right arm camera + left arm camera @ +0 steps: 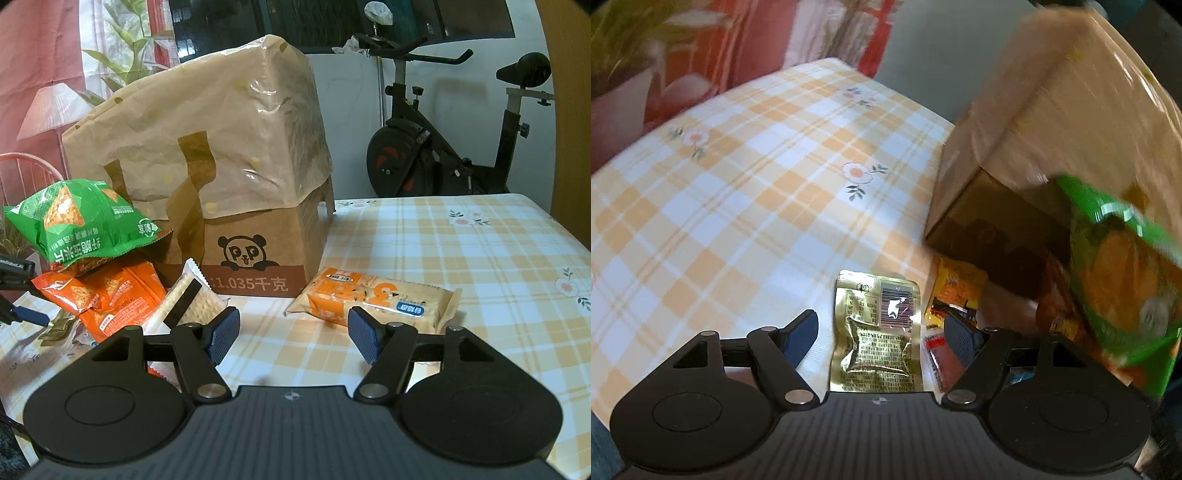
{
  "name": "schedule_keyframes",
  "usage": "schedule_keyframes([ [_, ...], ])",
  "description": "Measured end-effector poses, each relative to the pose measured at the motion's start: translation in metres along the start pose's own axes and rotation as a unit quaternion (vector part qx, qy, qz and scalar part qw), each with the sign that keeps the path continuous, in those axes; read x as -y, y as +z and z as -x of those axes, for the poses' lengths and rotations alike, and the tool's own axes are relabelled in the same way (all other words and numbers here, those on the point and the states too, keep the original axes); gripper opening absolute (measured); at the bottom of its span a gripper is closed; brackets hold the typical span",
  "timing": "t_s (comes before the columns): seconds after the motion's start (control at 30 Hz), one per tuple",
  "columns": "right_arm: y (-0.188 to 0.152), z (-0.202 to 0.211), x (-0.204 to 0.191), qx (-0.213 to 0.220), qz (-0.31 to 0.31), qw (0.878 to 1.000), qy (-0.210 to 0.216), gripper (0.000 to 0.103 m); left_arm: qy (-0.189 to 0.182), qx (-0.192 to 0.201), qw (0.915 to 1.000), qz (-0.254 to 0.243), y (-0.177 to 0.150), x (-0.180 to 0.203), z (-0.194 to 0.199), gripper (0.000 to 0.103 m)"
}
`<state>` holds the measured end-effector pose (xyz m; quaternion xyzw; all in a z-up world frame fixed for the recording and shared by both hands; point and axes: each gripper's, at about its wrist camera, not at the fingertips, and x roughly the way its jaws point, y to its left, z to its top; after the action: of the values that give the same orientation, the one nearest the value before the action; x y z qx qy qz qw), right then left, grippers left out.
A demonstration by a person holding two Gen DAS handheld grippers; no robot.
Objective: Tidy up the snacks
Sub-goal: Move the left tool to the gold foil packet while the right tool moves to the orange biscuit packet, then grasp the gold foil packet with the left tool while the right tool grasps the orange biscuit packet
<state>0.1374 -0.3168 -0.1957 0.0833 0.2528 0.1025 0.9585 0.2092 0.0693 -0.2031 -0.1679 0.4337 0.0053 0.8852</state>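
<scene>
Left wrist view showed the left gripper [879, 334] spread wide, empty, over a gold foil sachet [875, 332] lying flat on the table [738, 206], well inside its edges. Judged light, slippery, crushable; best pinched across its sealed side margins. Beyond stood the cardboard box [1015, 221]. The right gripper [293, 334] likewise stood apart, empty.

One paper bag [229, 129] over one box [258, 251]. One green chip bag [81, 221], one orange chip bag [107, 299], two cracker packs [373, 299] [192, 299], one gold sachet [875, 328], one exercise bike [443, 147].
</scene>
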Motion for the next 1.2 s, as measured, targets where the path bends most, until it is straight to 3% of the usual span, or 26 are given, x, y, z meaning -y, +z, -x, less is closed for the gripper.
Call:
schedule_keyframes([
  [0.2, 0.000, -0.001, 0.001, -0.001, -0.002, 1.000, 0.001, 0.068, 0.065, 0.028, 0.9916, -0.108, -0.026, 0.028, 0.000, 0.077],
  [0.4, 0.000, -0.001, 0.001, -0.001, -0.002, 1.000, 0.001, 0.068, 0.094, 0.043, 0.9856, -0.134, -0.030, 0.036, -0.007, 0.077],
  [0.5, 0.000, -0.001, 0.001, -0.001, -0.003, 1.000, 0.000, 0.068, 0.093, 0.052, 0.9849, -0.136, -0.031, 0.033, -0.007, 0.076],
  [0.57, 0.000, -0.001, 0.001, -0.001, -0.003, 1.000, 0.001, 0.068, 0.083, 0.059, 0.9847, -0.141, -0.034, 0.035, -0.002, 0.056],
  [0.7, 0.000, -0.001, 0.002, -0.002, -0.003, 1.000, 0.001, 0.068, 0.059, 0.069, 0.9862, -0.139, -0.041, 0.035, 0.008, 0.050],
  [1.2, 0.004, 0.001, 0.005, -0.003, -0.004, 1.000, -0.013, 0.068, 0.051, 0.136, 0.9774, -0.154, -0.047, 0.046, 0.034, 0.051],
])
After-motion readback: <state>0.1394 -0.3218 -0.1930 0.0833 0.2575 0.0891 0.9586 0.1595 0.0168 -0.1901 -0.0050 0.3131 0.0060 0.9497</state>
